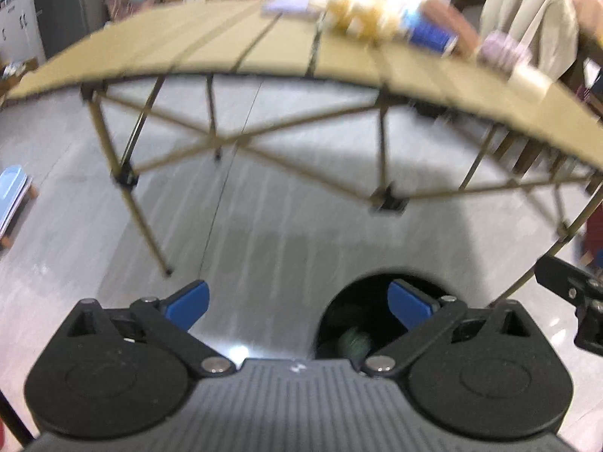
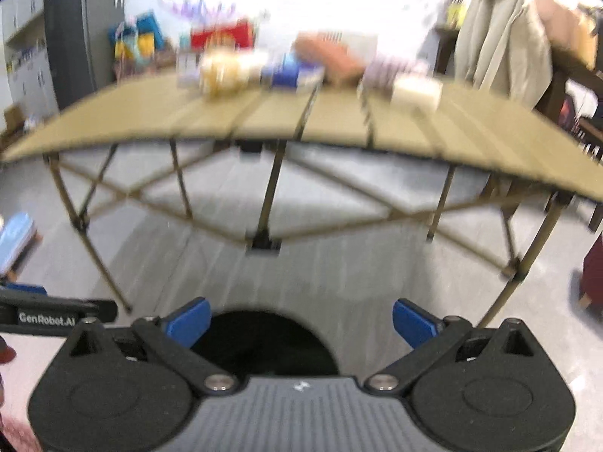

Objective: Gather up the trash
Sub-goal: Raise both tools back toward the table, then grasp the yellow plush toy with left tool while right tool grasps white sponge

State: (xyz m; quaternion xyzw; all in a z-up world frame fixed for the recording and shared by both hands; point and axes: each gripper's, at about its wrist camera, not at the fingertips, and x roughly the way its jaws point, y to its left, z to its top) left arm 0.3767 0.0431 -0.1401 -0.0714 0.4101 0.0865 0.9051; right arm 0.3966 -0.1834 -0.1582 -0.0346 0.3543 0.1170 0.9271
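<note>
My left gripper point(image 1: 297, 303) is open and empty, low in front of a tan folding table point(image 1: 226, 49). A black round bin point(image 1: 350, 324) stands on the floor just under its right finger, with a green crumpled thing point(image 1: 354, 341) inside. My right gripper point(image 2: 299, 322) is open and empty, right above the same bin point(image 2: 264, 342). On the table lie several blurred items: a yellow packet point(image 2: 218, 69), a blue pack point(image 2: 286, 71), an orange-brown thing point(image 2: 328, 56), a purple-white thing point(image 2: 384, 67) and a white box point(image 2: 416, 92).
The table's crossed legs point(image 1: 211, 139) stand on the grey floor point(image 1: 264, 226) ahead. A beige coat point(image 2: 497, 37) hangs at the right. A dark fridge point(image 2: 79, 30) stands at the far left, with colourful boxes point(image 2: 222, 37) behind the table. The other gripper shows at the right edge point(image 1: 576, 293).
</note>
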